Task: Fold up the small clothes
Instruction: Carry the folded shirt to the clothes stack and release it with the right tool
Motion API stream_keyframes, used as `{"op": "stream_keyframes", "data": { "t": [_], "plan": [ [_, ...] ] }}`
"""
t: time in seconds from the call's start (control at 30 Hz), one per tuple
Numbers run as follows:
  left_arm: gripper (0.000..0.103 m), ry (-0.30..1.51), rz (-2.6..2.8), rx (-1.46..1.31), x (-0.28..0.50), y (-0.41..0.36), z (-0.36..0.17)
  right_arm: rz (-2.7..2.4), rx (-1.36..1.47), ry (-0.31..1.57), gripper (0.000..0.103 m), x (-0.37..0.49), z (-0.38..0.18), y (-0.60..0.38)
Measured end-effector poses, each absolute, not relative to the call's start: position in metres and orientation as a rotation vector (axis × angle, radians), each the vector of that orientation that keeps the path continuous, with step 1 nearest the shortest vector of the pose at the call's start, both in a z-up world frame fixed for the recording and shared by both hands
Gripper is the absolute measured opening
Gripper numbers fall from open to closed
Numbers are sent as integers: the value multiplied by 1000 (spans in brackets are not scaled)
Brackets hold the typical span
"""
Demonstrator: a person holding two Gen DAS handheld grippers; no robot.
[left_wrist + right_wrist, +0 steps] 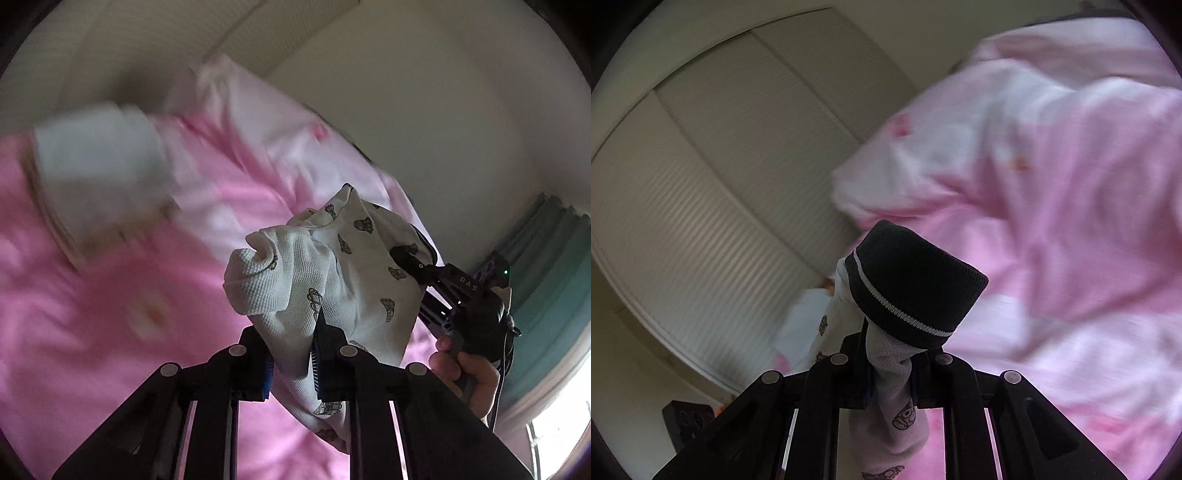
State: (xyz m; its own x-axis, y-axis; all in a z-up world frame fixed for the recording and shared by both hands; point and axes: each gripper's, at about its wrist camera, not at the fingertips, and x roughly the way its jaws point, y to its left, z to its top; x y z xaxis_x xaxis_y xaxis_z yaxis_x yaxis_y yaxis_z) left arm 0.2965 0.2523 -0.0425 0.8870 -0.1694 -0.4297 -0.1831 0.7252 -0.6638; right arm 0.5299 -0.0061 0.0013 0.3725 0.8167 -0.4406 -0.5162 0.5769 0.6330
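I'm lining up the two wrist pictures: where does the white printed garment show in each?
Left wrist: white printed garment bunched centre-right, pinched by the left gripper.
Right wrist: low centre, its dark cuff above the right gripper.
Shared landmark: pink bedding.

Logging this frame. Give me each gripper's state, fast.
Left gripper: shut on the white printed garment.
Right gripper: shut on the same garment, by its dark cuff.

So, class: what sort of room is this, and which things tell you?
Most likely a bedroom: a pink duvet spread over a bed, slatted closet doors, and a teal curtain by a bright window.
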Motion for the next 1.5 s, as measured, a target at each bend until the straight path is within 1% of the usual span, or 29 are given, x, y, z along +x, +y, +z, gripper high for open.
{"op": "stream_keyframes", "data": {
  "t": [0.2,0.3,0.43,0.6,0.67,0.77,0.83,0.87,0.9,1.03,1.17,1.23,1.33,1.4,1.47,1.5],
  "plan": [
    [17,415,149,-708,271,373,-9,1035,431,802,15,539,24,144],
    [17,409,209,-694,268,426,-9,1093,444,815,15,546,22,219],
    [17,438,259,-700,275,470,-35,1120,462,885,15,561,-8,285],
    [18,545,275,-752,295,489,-105,1059,431,987,15,578,-72,331],
    [18,556,275,-758,296,486,-124,1017,436,1027,15,589,-96,333],
    [20,542,279,-750,292,483,-134,986,392,1055,18,593,-117,336],
    [28,543,292,-747,291,486,-133,962,359,1048,32,590,-121,337],
    [40,547,304,-749,288,485,-132,931,336,1040,43,596,-121,340],
    [49,548,312,-754,288,489,-130,909,318,1031,47,595,-120,339],
    [50,548,325,-720,276,484,-113,862,246,1000,49,587,-107,334],
    [53,547,349,-629,258,465,-90,809,141,920,59,560,-80,316],
    [54,543,365,-565,246,449,-74,761,85,854,59,540,-62,301],
    [58,520,384,-470,221,419,-49,701,9,760,59,493,-29,266],
    [64,507,386,-394,208,390,-32,659,-22,701,59,453,-5,231],
    [64,499,362,-335,194,361,-18,607,-37,641,60,408,17,191],
    [64,497,340,-304,186,343,-11,580,-43,624,63,394,25,177]
  ]
}}
